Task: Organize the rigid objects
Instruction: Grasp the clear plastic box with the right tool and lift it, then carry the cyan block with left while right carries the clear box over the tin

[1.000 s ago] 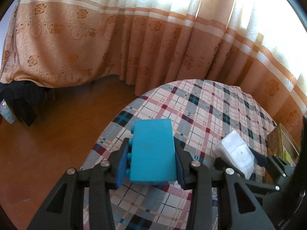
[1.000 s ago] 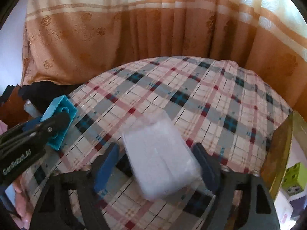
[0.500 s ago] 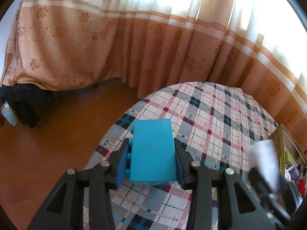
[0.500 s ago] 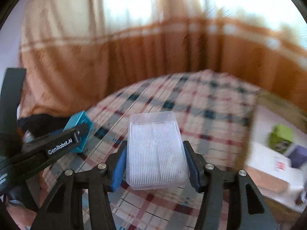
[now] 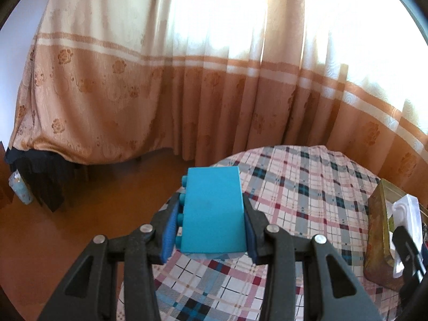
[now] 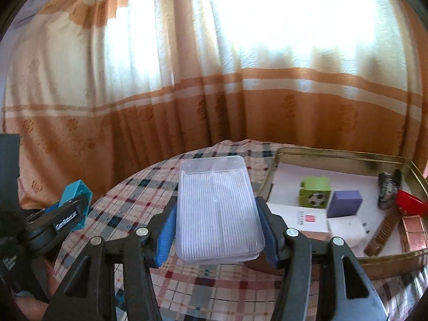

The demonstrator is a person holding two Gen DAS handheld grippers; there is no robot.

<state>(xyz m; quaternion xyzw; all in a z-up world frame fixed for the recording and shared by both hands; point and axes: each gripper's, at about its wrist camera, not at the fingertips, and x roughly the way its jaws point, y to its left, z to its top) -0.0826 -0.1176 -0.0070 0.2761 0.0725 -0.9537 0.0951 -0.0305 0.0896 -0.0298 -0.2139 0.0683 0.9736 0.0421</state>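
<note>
Grip check: left gripper jaws clamped on blue brick, flat sides between pads; looked rigid, light. Right gripper jaws clamped on clear plastic box, long walls between pads; likely thin, slippery, crushable. Tin tray lay right of jaws.

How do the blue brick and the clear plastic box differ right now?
The blue brick is opaque with studs along one side; the clear plastic box is see-through, ribbed and flatter. The brick sits in the left gripper, the box in the right gripper. Both are clamped, lifted above the plaid tablecloth.
</note>
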